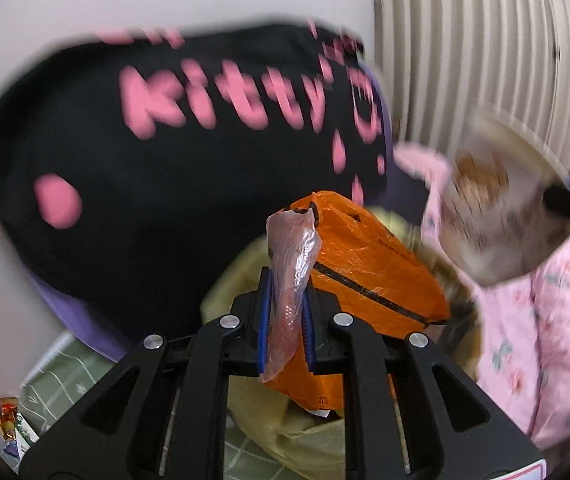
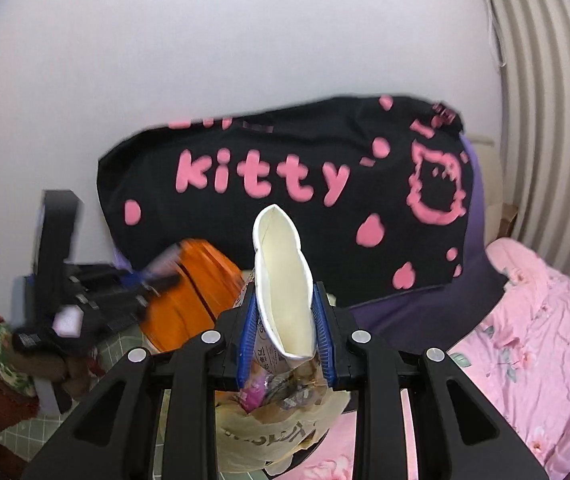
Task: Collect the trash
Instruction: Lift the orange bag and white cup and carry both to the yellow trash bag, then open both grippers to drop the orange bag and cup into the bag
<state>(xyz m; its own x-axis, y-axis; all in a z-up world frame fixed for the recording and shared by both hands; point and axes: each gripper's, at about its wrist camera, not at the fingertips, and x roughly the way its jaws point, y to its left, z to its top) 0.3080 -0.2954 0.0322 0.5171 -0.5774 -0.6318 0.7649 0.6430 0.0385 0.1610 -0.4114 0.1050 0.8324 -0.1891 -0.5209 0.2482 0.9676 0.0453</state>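
Left gripper (image 1: pixel 287 312): blue pads clamped on a crumpled, clear pinkish plastic wrapper (image 1: pixel 293 280) that stands up between them and hangs out a little below; in the right wrist view this gripper (image 2: pixel 157 276) is a blur at the left, over the orange bag.
Right gripper (image 2: pixel 285 332): blue pads pressed on the sides of a squashed white paper cup (image 2: pixel 283 280), mouth pointing up and away; seen from the left wrist it (image 1: pixel 565 204) is blurred at the right edge with the cup (image 1: pixel 493 216) in it.
Trash bag: pale yellow plastic bag (image 2: pixel 281 424) with dark lettering lies open directly below the right gripper, with wrappers and scraps inside.
Orange bag: thin orange plastic carrier bag (image 1: pixel 369 276) with a black stripe sits just behind the left gripper, against the yellow bag (image 1: pixel 293 432).
Backdrop: black fabric cushion with pink "kitty" lettering (image 2: pixel 285 196) leans on the white wall; pink floral bedding (image 2: pixel 537 344) lies at the right.
Floor: green tiles (image 1: pixel 65 376) at lower left.
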